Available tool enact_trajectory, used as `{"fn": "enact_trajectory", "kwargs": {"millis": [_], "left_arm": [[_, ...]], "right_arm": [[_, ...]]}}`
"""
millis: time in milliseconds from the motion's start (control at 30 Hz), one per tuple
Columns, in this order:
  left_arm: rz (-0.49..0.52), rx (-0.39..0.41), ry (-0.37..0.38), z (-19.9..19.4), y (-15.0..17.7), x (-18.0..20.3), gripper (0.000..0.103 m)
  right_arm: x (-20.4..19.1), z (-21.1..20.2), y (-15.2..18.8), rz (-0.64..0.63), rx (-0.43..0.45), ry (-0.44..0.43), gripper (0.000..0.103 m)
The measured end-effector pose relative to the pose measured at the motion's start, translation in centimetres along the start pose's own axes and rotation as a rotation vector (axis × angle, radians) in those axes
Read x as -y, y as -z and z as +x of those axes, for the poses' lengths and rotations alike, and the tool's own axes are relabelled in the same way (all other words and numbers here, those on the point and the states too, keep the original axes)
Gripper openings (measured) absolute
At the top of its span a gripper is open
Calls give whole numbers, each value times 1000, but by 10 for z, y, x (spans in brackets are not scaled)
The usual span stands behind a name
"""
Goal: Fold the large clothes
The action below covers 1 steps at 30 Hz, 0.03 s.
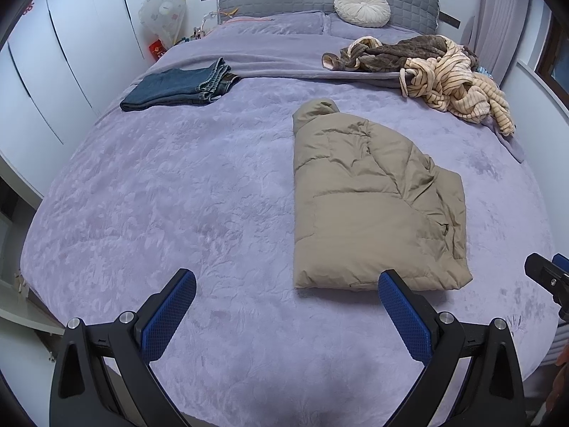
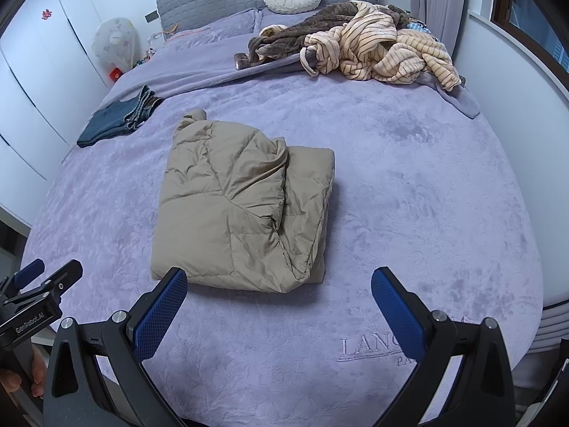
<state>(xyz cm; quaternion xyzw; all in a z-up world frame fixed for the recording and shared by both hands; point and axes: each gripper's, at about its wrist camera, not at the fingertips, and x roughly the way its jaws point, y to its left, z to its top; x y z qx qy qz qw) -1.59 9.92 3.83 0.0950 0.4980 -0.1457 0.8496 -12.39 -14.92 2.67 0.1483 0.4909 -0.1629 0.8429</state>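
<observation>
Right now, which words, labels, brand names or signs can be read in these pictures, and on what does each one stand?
"GenRobot.AI": on the black body of the left gripper, seen from the right wrist view.
"LANC...": stitched into the purple bed cover; the right gripper hides the rest.
"PA...": smaller line beneath it, also cut off.
Red sign on the white wardrobe: a decorative character, too blurred to read.
Red packet beside the bed: print too small to read.

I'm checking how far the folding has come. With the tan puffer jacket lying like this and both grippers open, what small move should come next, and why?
Probably bring the left gripper and right gripper down onto the near hem of the tan puffer jacket. It lies folded lengthwise, still long, with its near edge just ahead of both open, empty grippers, so folding the hem toward the collar looks next.
</observation>
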Motion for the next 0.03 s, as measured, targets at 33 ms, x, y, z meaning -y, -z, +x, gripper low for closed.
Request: {"fn": "enact_trajectory", "kwargs": {"millis": [33], "left_arm": [[0,-1,3,0,0,1,103]], "right_arm": [[1,1,0,0,-2,1,103]]}}
